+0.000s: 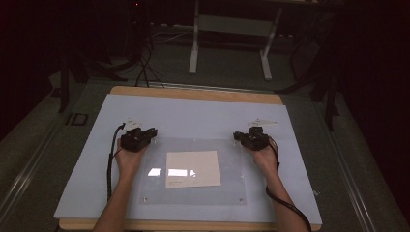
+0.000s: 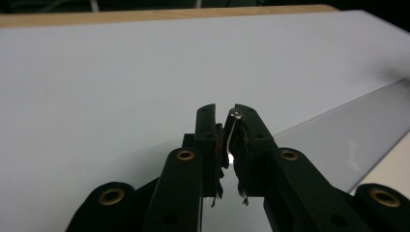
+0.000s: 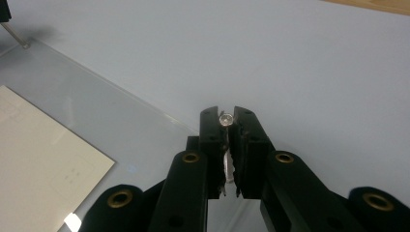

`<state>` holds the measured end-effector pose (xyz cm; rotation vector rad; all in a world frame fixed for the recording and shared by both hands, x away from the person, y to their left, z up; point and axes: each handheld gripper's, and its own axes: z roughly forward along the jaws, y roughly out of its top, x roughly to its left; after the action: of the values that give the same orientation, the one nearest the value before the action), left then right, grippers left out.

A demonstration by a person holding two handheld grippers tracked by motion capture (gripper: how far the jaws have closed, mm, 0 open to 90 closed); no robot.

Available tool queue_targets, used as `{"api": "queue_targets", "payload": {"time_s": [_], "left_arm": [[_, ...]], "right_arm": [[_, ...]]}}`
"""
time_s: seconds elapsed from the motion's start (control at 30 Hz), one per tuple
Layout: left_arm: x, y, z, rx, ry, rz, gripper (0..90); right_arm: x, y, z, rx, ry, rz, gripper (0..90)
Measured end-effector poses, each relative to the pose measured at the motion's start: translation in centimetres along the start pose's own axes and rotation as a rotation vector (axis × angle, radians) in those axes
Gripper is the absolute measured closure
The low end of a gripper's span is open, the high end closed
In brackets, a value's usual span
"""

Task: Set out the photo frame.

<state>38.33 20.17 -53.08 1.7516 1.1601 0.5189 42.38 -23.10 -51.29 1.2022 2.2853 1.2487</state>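
A clear plastic sheet (image 1: pixel 193 195) lies on the pale blue mat (image 1: pixel 193 113), with a cream paper (image 1: pixel 192 168) at its middle. My left gripper (image 1: pixel 151 132) stands at the sheet's far left corner. In the left gripper view it (image 2: pixel 226 115) is shut on a thin metal pin (image 2: pixel 235 114) with a round head. My right gripper (image 1: pixel 237 137) stands at the sheet's far right corner. In the right gripper view it (image 3: pixel 225 115) is shut on a small silver pin (image 3: pixel 225 119), over the sheet's edge (image 3: pixel 121 104).
Small fasteners sit at the sheet's two near corners (image 1: pixel 144 198) (image 1: pixel 241 199). White labels (image 1: pixel 131 122) (image 1: pixel 263 123) lie on the mat beyond each gripper. The wooden table edge (image 1: pixel 193 93) runs along the back. A white desk frame (image 1: pixel 229 46) and cables stand on the floor behind.
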Motion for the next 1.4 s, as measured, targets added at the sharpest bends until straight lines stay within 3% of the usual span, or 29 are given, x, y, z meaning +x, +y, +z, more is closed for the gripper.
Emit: {"api": "queue_targets", "payload": {"time_s": [0.13, 0.27, 0.4, 0.53, 0.63, 0.9, 1.0, 1.17, 1.27, 1.4], "left_arm": [[-0.1, 0.0, 0.0, -0.004, 0.007, -0.005, 82.9], [0.2, 0.0, 0.0, -0.005, -0.014, -0.02, 83.0], [1.1, -0.1, 0.0, -0.012, -0.08, -0.079, 81.7], [1.8, 0.0, 0.1, 0.006, -0.132, -0.107, 80.5], [2.2, 0.3, 0.4, 0.023, -0.152, -0.122, 80.5], [3.3, 0.6, 1.5, 0.028, -0.198, -0.225, 80.9], [3.5, 0.5, 1.8, 0.014, -0.211, -0.265, 80.9], [3.6, 0.6, 2.4, 0.007, -0.194, -0.308, 81.7], [3.4, 1.2, 2.7, 0.045, -0.159, -0.317, 82.6], [3.6, 1.6, 2.9, 0.07, -0.152, -0.348, 82.7]], "right_arm": [[-0.1, 0.1, 0.0, 0.008, 0.01, 0.003, 84.0], [-0.3, 0.4, 0.0, 0.029, 0.022, 0.01, 83.7], [-0.5, 0.6, 0.1, 0.048, 0.04, 0.029, 83.2], [-0.7, 0.8, 0.1, 0.065, 0.052, 0.042, 82.9], [-1.0, 1.0, 0.2, 0.078, 0.063, 0.055, 82.9], [-2.1, 1.6, 0.9, 0.098, 0.111, 0.134, 83.3], [-2.3, 1.9, 1.1, 0.104, 0.114, 0.143, 83.8], [-2.4, 2.1, 1.4, 0.096, 0.093, 0.162, 84.7], [-2.3, 2.4, 1.7, 0.107, 0.072, 0.16, 85.0], [-2.1, 3.0, 1.6, 0.138, 0.023, 0.139, 78.3]]}}
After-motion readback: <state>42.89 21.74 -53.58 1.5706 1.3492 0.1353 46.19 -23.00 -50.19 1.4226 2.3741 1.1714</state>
